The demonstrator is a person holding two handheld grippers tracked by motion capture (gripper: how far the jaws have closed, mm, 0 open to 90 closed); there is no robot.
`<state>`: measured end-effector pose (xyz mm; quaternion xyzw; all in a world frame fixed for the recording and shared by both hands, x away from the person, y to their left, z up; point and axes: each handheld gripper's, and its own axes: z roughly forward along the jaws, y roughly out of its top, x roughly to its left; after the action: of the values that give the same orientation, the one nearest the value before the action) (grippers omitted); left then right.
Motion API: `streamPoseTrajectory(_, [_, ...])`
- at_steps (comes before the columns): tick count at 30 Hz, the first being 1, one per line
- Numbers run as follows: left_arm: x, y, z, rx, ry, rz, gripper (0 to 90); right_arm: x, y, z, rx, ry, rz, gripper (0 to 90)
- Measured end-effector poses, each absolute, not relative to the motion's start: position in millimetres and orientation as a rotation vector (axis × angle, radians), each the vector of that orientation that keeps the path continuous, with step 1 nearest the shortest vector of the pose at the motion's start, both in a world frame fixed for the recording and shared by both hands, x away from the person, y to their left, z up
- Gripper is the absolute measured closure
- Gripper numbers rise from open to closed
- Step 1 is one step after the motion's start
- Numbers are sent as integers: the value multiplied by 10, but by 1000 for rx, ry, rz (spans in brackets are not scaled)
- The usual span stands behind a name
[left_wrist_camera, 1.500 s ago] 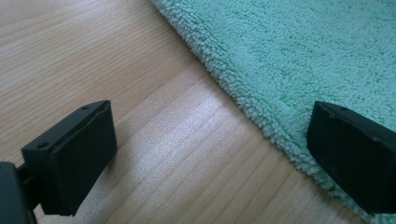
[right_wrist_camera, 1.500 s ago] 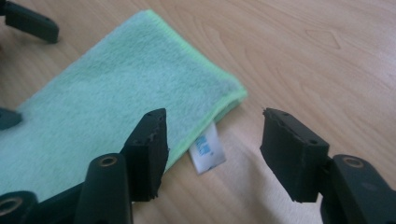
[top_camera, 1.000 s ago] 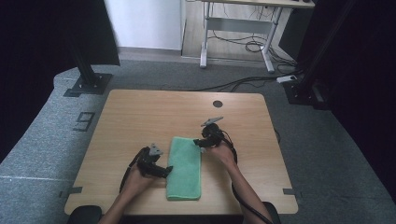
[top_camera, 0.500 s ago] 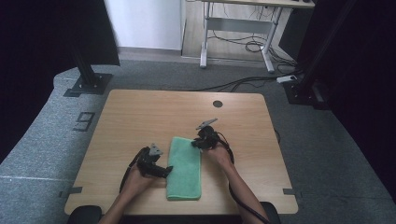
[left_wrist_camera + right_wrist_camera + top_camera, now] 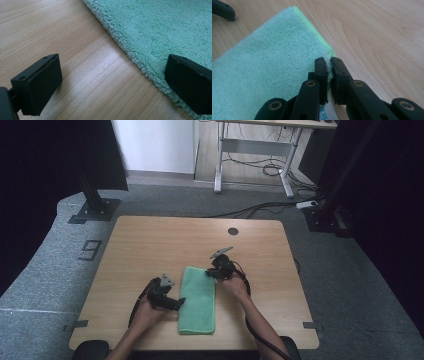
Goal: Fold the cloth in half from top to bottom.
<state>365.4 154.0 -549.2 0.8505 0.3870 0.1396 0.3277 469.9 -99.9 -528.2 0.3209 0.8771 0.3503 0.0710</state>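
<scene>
The right gripper [image 5: 329,65] was clamped on the edge of a green towel [image 5: 267,65], its two black jaws having just been closing until they pinched a small fold of pile between them. In the right gripper view the pinch sat on the towel's long side, close to a corner with a brighter green hem, and a white label peeked out under the jaws.

The left gripper [image 5: 112,82] stood with its jaws wide apart. In the left gripper view one jaw hung over bare wood and the other over the towel's fuzzy border, with the towel's edge running slantwise between them. Neither pad pressed on the cloth.

From the high view, the towel [image 5: 198,299] lay flat as a long folded strip on the near half of a wooden table [image 5: 165,240], running from the middle towards the person's edge. The right gripper [image 5: 214,271] met the towel's far right corner, and the left gripper [image 5: 176,304] sat at its left side, about midway along. Both forearms came in from the bottom. A small round hole [image 5: 233,231] marked the table's far side.
</scene>
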Motion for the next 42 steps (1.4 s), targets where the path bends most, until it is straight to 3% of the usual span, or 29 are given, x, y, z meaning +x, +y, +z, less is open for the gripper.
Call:
streamPoseTrajectory(17, [3796, 1487, -5495, 2220, 1043, 375, 0, 4692, -1113, -4929, 911, 2580, 1159, 833])
streamPoseTrajectory(42, [3786, 1486, -5493, 2218, 1052, 379, 0, 3927, -1243, -4651, 716, 2606, 1308, 827])
